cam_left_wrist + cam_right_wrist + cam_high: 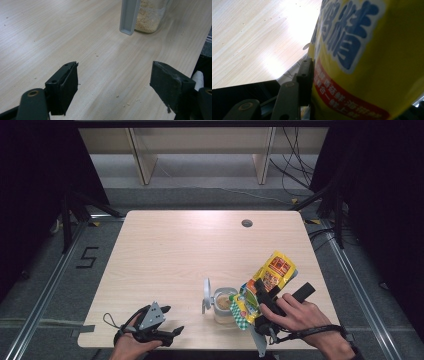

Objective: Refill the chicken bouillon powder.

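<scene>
Pouring from the yellow packet into the open jar

The right gripper [261, 296] is clamped on the yellow packet [267, 280], tilted with its mouth over the glass jar [223, 304] near the worktop's [175, 250] front edge; the jar's lid [206, 295] hangs open at its left. The left gripper [162, 320] rests apart, jaws wide and empty. To pour well, I judge the mouth should stay centred over the rim and tip slowly; crumbs already dot the worktop.

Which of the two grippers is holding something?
The right gripper: its fingers clamp the yellow bag tilted over the jar. The left gripper is open.
</scene>
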